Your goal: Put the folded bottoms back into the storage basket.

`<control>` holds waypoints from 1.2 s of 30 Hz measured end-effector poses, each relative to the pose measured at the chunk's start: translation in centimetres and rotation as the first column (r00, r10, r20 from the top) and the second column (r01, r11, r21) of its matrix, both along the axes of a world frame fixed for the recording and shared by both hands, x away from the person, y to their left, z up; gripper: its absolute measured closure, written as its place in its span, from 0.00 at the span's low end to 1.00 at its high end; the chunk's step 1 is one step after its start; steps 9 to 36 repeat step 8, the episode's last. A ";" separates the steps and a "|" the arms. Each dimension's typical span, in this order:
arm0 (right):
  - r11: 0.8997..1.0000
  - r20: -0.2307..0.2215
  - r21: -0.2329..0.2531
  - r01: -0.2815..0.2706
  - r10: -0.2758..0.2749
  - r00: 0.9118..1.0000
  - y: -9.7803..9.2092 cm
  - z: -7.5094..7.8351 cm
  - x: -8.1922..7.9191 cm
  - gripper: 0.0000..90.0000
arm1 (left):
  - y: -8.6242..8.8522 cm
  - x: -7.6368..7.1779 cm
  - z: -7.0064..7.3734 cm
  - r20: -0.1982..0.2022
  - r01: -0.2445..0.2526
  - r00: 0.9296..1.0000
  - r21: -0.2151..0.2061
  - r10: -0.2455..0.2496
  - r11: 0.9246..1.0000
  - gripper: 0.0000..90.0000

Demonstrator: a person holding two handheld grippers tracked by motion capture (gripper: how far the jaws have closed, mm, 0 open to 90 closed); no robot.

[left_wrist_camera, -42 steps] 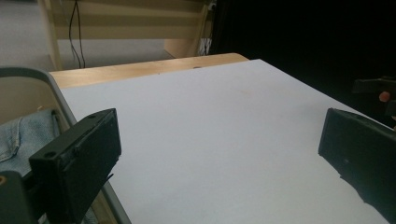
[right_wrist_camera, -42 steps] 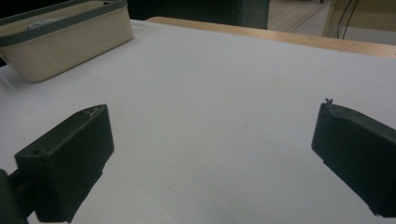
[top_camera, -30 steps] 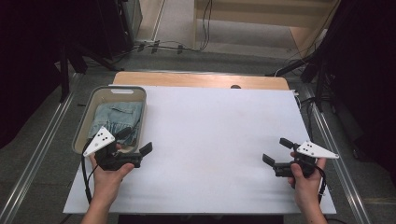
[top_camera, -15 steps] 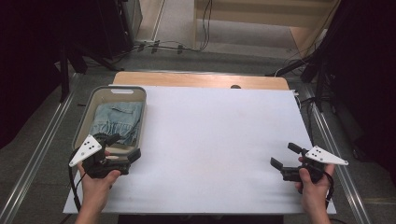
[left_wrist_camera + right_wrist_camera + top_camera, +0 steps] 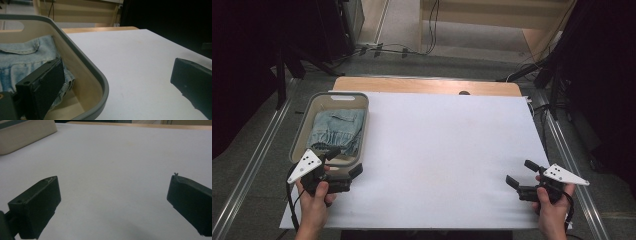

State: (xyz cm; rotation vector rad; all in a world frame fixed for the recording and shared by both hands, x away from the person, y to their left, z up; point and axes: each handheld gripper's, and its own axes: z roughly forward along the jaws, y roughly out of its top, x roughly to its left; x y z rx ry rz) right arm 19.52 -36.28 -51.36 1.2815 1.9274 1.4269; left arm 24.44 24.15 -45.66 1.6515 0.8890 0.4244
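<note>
Left gripper (image 5: 343, 162) down at the near left corner of the table (image 5: 452, 150), jaws spread wide and straddling the near wall of the grey bin (image 5: 362, 125): one jaw inside the bin right over the folded jeans (image 5: 334, 131), the other outside above the white tabletop. Nothing pinched between them, and can't tell whether the inner jaw actually touches the denim or just hangs close. Same story from the left gripper view, with the rim of the bin (image 5: 82, 62) curving between the two jaws and the jeans (image 5: 27, 60) lying flat on the bottom, waistband toward the far wall. Right gripper (image 5: 523, 175) over at the near right corner, well apart from the bin, also gaping wide with nothing in it, just bare white table (image 5: 120, 157) between its jaws and a corner of the bin (image 5: 27, 132) way off at the upper left of the right gripper view.
</note>
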 end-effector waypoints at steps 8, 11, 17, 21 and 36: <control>1.000 0.003 -0.005 -0.005 0.005 1.000 0.2 0.0 0.0 0.00 | 0.0 0.1 0.0 -0.003 0.002 1.000 -0.015 -0.002 1.000 0.00; 1.000 0.003 -0.005 -0.005 0.005 1.000 0.2 0.0 0.0 0.00 | 0.0 0.1 0.0 -0.003 0.002 1.000 -0.015 -0.002 1.000 0.00; 1.000 0.003 -0.005 -0.005 0.005 1.000 0.2 0.0 0.0 0.00 | 0.0 0.1 0.0 -0.003 0.002 1.000 -0.015 -0.002 1.000 0.00; 1.000 0.003 -0.005 -0.005 0.005 1.000 0.2 0.0 0.0 0.00 | 0.0 0.1 0.0 -0.003 0.002 1.000 -0.015 -0.002 1.000 0.00; 1.000 0.003 -0.005 -0.005 0.005 1.000 0.2 0.0 0.0 0.00 | 0.0 0.1 0.0 -0.003 0.002 1.000 -0.015 -0.002 1.000 0.00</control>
